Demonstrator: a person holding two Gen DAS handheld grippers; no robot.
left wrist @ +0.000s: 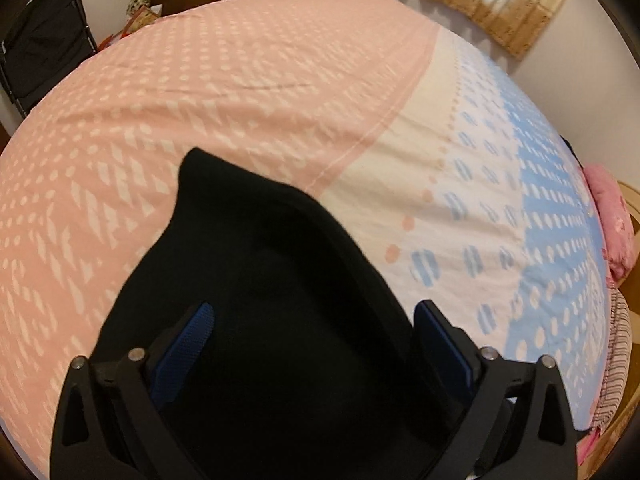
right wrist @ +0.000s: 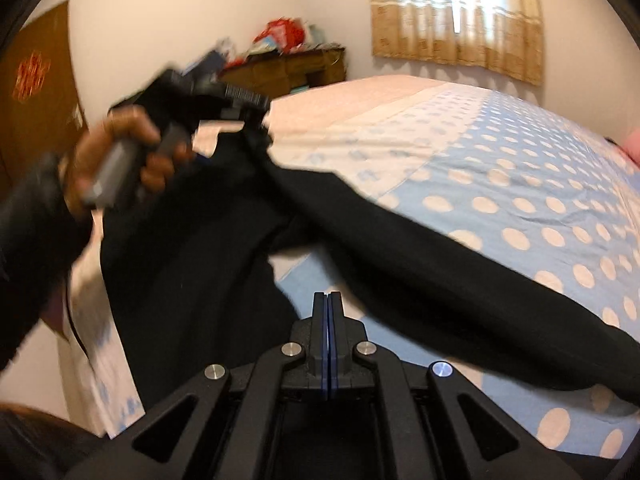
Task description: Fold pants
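Black pants (right wrist: 400,248): draped over the bed (right wrist: 500,152), one end raised. Left gripper (left wrist: 314,316): fingers wide, black cloth bunched between them; whether they press it, unclear. Right gripper (right wrist: 327,300): fingers closed together, empty.

Right gripper (right wrist: 328,300) points downward, its jaws pressed together; the person's left hand (right wrist: 120,156) grips the left gripper (left wrist: 316,320), fingers (left wrist: 200,344) spread.

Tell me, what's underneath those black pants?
Under the black pants lies the bed's patterned cover: blue with white dots in the right wrist view, pink beyond them in the left wrist view. Whatever sits directly beneath the cloth is hidden.
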